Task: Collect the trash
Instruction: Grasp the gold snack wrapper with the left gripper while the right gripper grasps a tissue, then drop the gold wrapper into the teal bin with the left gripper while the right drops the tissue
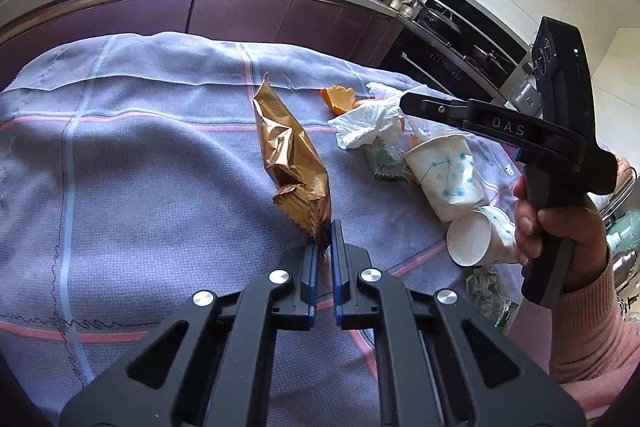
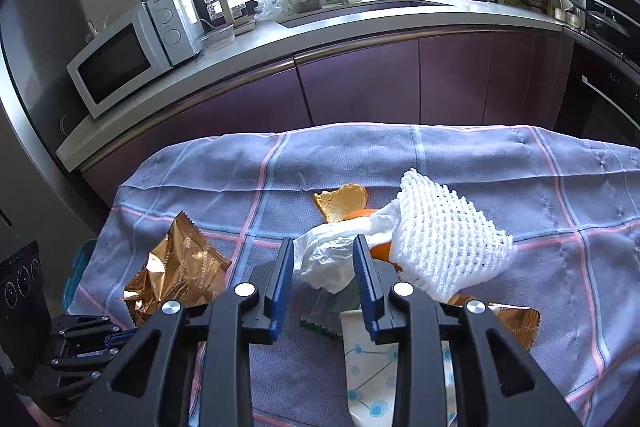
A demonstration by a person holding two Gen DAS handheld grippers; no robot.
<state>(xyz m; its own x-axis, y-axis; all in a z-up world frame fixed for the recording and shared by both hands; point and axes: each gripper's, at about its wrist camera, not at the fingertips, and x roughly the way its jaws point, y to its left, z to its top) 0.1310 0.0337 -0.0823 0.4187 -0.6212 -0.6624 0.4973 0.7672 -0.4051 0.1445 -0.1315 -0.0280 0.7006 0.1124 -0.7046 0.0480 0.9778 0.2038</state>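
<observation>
A crumpled gold snack wrapper (image 1: 292, 155) stands up from the lilac checked cloth (image 1: 140, 167). My left gripper (image 1: 324, 239) is shut on its near bottom edge. In the right wrist view my right gripper (image 2: 323, 247) hovers with its jaws partly apart, and a crumpled white tissue (image 2: 328, 263) shows in the gap; I cannot tell whether the pads touch it. From the left wrist view the right gripper (image 1: 404, 101), held by a hand in a pink sleeve, has its tip just over that tissue (image 1: 368, 125).
Around the tissue lie orange peel (image 2: 344, 203), a white foam fruit net (image 2: 444, 243), a green wrapper (image 2: 320, 325), a second gold wrapper (image 2: 516, 327) and two dotted paper cups (image 1: 444, 175) (image 1: 476, 241). Purple cabinets and a counter with a microwave (image 2: 120, 67) stand behind the table.
</observation>
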